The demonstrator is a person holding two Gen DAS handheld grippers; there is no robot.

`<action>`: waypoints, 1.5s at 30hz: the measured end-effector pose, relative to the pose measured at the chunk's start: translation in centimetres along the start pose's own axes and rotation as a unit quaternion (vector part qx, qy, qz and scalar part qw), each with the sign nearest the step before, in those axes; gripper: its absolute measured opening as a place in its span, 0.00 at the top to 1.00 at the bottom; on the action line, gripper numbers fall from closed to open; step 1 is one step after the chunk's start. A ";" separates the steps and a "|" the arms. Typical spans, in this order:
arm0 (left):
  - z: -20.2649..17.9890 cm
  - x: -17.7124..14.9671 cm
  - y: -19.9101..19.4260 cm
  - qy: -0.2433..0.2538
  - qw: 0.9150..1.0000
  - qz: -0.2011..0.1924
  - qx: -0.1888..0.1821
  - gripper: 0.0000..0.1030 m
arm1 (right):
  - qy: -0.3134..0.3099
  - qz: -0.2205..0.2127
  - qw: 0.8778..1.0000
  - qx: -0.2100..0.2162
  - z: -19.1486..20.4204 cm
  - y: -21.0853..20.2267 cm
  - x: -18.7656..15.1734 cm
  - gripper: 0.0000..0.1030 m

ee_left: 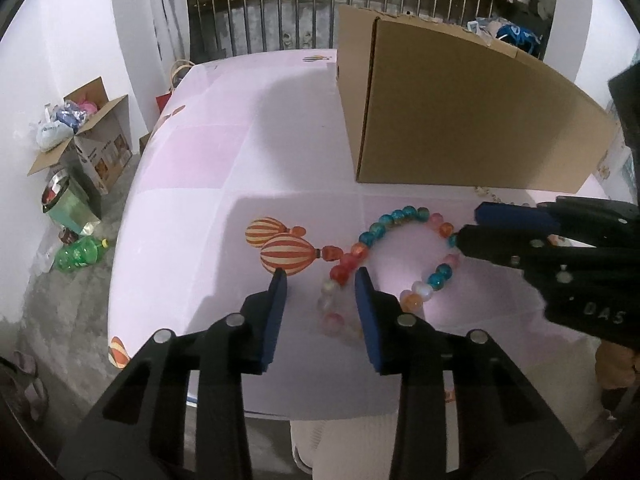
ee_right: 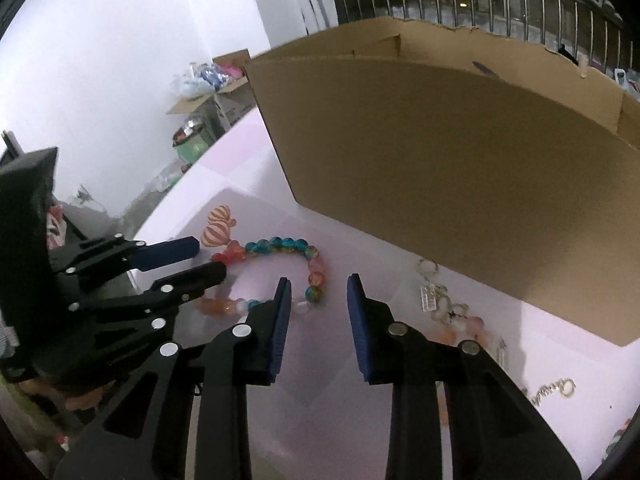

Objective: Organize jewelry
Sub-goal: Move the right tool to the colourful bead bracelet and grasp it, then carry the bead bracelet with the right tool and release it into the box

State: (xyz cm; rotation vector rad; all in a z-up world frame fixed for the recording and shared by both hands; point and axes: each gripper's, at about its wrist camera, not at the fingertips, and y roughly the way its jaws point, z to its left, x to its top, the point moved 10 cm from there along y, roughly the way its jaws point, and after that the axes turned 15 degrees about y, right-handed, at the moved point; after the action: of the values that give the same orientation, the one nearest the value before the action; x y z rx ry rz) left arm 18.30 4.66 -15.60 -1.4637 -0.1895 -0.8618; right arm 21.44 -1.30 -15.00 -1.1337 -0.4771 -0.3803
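Bead bracelet (ee_left: 400,256) is lying flat on the pale pink worktop (ee_left: 224,160), just in front of the cardboard box (ee_left: 460,112) and beside the printed striped balloon motifs (ee_left: 286,254). Beads are round and glossy: teal-blue, red-orange, translucent pink and white, strung in an irregular closed loop. Left gripper (ee_left: 320,280) is pointing down at the near-left stretch of the loop, blue ribbed pads on black fingers standing apart, a few pale and red beads sitting between them; pads are not pressing on the beads as far as the left wrist view shows. Right gripper (ee_right: 316,284) is coming in at the loop's opposite side, fingers also apart with bare worktop between the pads; its left finger (ee_right: 280,308) is sitting right at the beads, contact unclear. In the left wrist view its tips are overlapping the teal bead at the far right of the loop. Box is plain brown corrugated board, open-topped, with a ragged torn rim. A metal keyring charm cluster (ee_right: 436,296) with silver rings and peach beads is lying near the box wall, right of the right gripper.
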 end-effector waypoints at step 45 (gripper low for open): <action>-0.4 0.7 0.5 -0.032 0.999 -0.002 -0.009 0.92 | 0.005 0.029 1.000 -0.010 0.7 1.0 -0.6 0.90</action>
State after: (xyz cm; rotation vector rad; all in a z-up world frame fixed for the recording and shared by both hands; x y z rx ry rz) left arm 18.90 3.97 -15.63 -1.5087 -0.2331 -0.8232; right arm 21.34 -0.25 -15.80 -1.1619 -0.4313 -0.3398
